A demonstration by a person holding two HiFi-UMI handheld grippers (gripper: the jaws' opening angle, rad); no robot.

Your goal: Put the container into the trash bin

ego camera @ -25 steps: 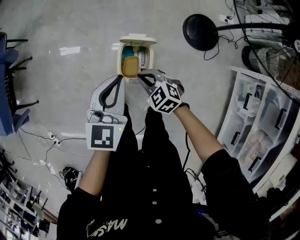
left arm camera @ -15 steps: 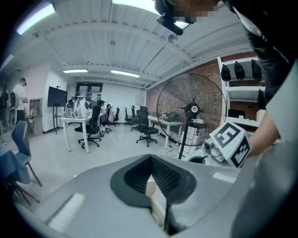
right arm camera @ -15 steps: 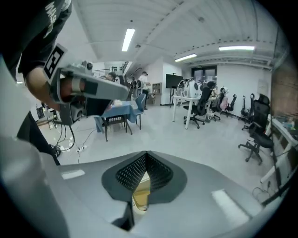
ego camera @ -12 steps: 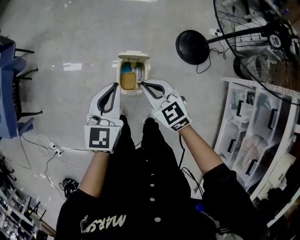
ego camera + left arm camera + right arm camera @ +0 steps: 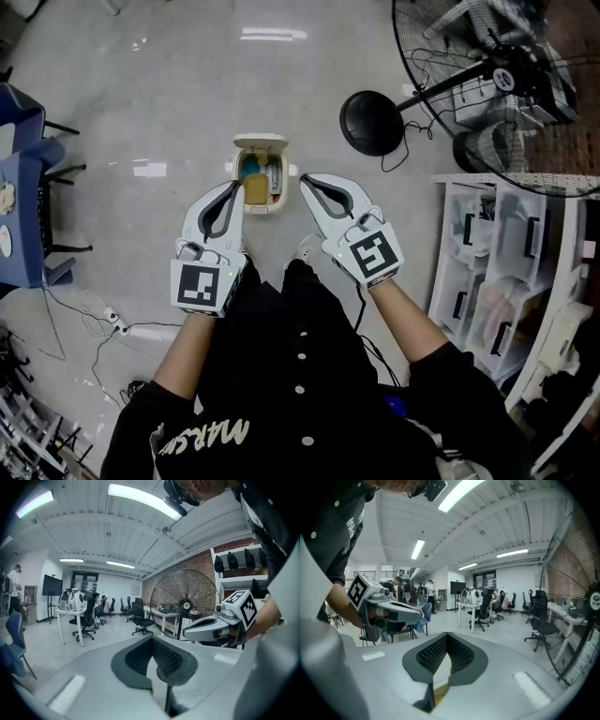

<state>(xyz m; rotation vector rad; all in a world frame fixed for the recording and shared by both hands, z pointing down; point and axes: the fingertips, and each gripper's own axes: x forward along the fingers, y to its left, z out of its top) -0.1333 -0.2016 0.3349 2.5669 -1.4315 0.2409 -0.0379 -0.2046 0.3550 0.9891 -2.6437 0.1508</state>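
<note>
In your head view the pale, polished floor (image 5: pixel 141 103) shows the glare of ceiling lights. The small trash bin (image 5: pixel 261 143) stands on it at 12 o'clock from your hands, lid up. The tan container (image 5: pixel 255 190) lies inside the bin, at the near edge of its mouth. Your left gripper (image 5: pixel 234 185) and right gripper (image 5: pixel 304 179) sit at 11 and 1 o'clock of it, and neither holds it. A black fan base (image 5: pixel 372 122) rests on the floor at 2 o'clock, clear plastic drawers (image 5: pixel 473 272) at 3 o'clock, a blue chair (image 5: pixel 23 178) at 9 o'clock and loose cables (image 5: pixel 84 309) at 8 o'clock. In your left gripper view the jaws meet at their tips with nothing between them. Beyond them runs a long room under a white ceiling with strip lights (image 5: pixel 140 498), with a brick wall (image 5: pixel 197 569) and a large pedestal fan (image 5: pixel 186 604) at 1 o'clock, and office chairs (image 5: pixel 86 620) at 10 o'clock. In your right gripper view the jaws are likewise closed and empty, and a desk (image 5: pixel 468 609) with more chairs stands at 12 o'clock.
</note>
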